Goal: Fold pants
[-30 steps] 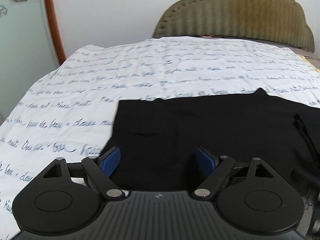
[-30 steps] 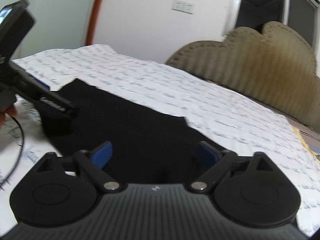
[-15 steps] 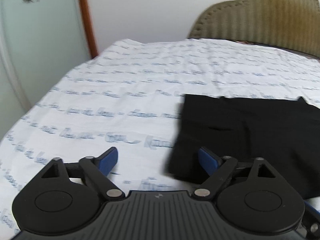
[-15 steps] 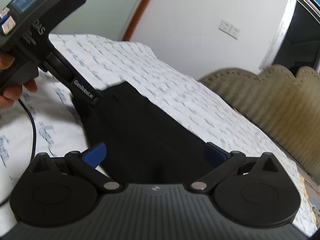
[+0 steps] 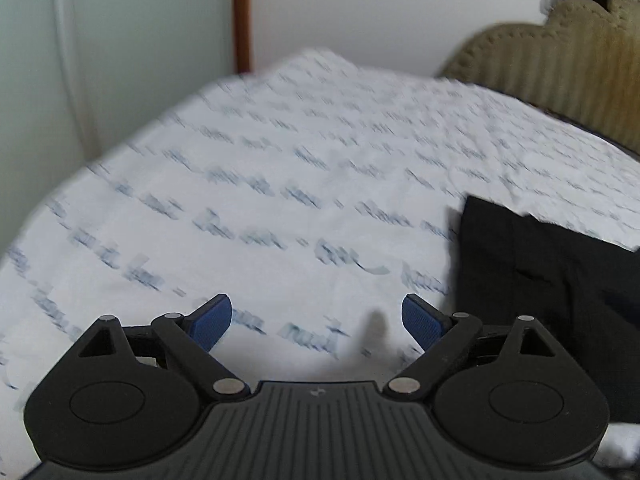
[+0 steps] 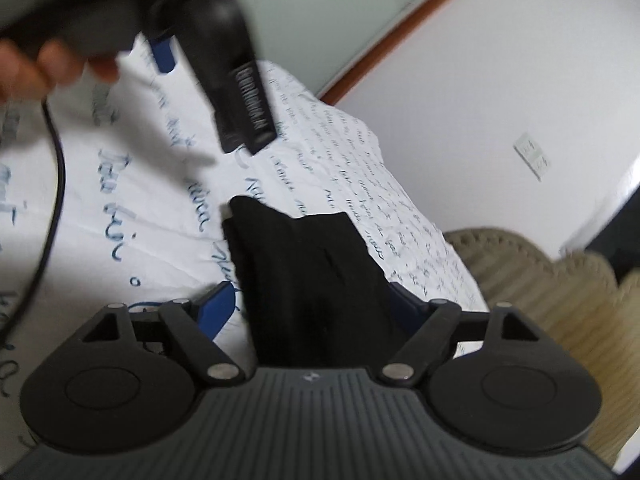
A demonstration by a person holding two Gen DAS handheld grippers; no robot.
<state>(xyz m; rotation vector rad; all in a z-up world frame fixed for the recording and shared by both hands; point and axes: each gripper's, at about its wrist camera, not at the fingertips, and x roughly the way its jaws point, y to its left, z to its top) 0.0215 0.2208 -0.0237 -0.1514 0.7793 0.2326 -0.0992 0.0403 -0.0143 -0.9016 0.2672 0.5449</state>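
The black pants [image 5: 540, 280] lie folded on the white bed sheet [image 5: 280, 180], at the right edge of the left wrist view. My left gripper [image 5: 316, 312] hovers over bare sheet to the left of them, open and holding nothing. In the right wrist view the narrow folded end of the pants [image 6: 304, 248] runs between the blue pads of my right gripper [image 6: 312, 300]. Its jaws are closing, and a sliver of sheet still shows beside the left pad [image 6: 218, 308]. The left gripper's black body [image 6: 236, 80] crosses the top, held by a hand [image 6: 48, 64].
A tan padded headboard [image 5: 560, 72] stands at the far right of the bed. A wooden door frame [image 5: 242, 12] and pale wall rise behind it. A black cable [image 6: 56, 168] trails over the sheet at the left. A wall switch [image 6: 532, 156] sits on the white wall.
My left gripper has slid left off the pants onto bare sheet. The right gripper has rolled, moved toward the pants' end, and its jaws have narrowed around the fabric.
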